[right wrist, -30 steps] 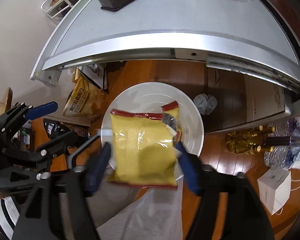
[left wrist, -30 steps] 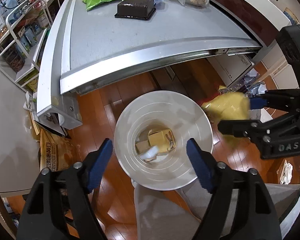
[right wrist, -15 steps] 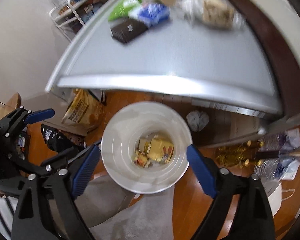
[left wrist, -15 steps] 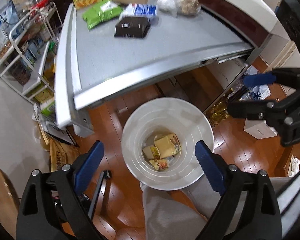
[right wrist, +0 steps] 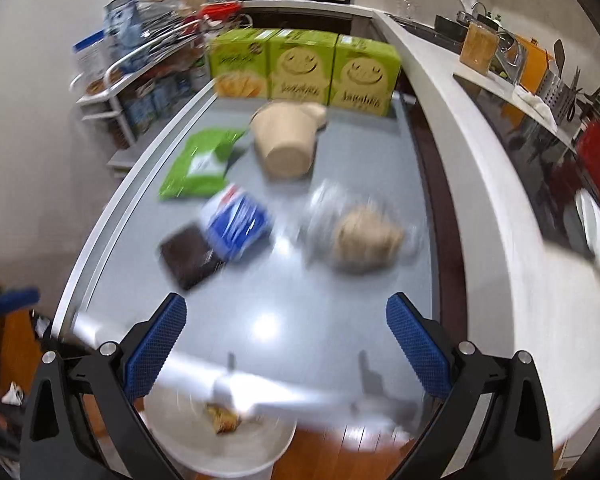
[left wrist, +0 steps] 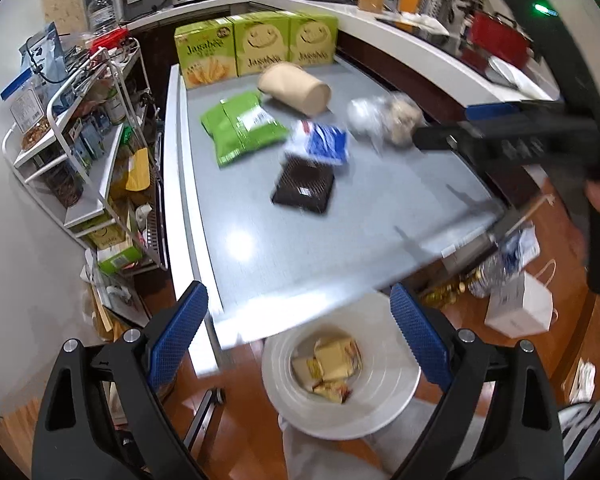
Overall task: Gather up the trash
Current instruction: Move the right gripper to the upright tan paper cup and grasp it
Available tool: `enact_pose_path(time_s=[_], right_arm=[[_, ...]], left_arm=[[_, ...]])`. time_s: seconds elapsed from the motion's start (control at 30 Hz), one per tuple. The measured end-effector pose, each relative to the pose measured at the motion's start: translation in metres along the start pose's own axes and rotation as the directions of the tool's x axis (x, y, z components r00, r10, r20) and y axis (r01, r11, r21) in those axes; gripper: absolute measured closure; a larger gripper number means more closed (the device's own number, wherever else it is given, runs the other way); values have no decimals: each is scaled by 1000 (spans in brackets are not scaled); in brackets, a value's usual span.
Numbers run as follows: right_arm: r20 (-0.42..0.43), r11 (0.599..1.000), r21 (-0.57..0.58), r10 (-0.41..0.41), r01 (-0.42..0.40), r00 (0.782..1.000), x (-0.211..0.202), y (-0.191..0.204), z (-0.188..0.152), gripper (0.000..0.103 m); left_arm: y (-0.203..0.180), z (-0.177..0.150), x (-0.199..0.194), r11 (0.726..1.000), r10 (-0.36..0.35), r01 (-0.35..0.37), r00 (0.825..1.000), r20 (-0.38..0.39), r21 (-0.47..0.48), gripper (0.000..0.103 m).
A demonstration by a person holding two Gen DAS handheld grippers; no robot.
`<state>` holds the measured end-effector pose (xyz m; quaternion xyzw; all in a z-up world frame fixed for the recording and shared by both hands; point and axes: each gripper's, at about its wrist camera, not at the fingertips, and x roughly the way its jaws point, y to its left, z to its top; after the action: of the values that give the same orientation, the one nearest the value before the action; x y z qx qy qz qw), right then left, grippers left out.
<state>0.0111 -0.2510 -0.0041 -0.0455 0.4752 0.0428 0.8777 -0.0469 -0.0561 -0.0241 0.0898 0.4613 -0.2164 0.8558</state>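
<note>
A white bin stands on the wood floor below the table's near edge, with several yellow wrappers inside. My left gripper hangs open above it, nothing between its blue pads. On the grey table lie a green bag, a blue-and-white packet, a black tray, a tan paper cup on its side and a clear plastic bag. My right gripper is over the table's front edge, its jaws opening and empty.
Three green snack boxes line the table's far end. A wire rack full of goods stands at the left. A white kitchen counter runs along the right. A white paper bag and bottles sit on the floor.
The right gripper let go of a yellow packet, which now lies in the bin. Both grippers opened wider, rose and tipped up, so the table top now fills both views.
</note>
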Motion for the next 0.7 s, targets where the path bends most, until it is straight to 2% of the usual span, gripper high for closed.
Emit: enact_pose_path(time_s=[0.27, 0.47, 0.53, 0.63, 0.7], right_arm=[[26, 999, 53, -14, 12, 1000, 40, -16, 94, 5], [-42, 997, 77, -28, 32, 999, 102, -18, 158, 6], [-81, 997, 61, -36, 41, 996, 128, -17, 177, 19], [-134, 997, 55, -39, 46, 990, 159, -18, 195, 32], [-165, 997, 62, -32, 43, 986, 180, -20, 208, 33]], left_arm=[[18, 31, 9, 998, -5, 7, 999, 34, -61, 9], [17, 54, 26, 998, 22, -20, 999, 30, -53, 9], [18, 57, 30, 998, 23, -22, 999, 27, -50, 9], [21, 57, 37, 998, 20, -19, 1000, 15, -65, 9], [23, 57, 40, 997, 20, -20, 1000, 7, -79, 9]])
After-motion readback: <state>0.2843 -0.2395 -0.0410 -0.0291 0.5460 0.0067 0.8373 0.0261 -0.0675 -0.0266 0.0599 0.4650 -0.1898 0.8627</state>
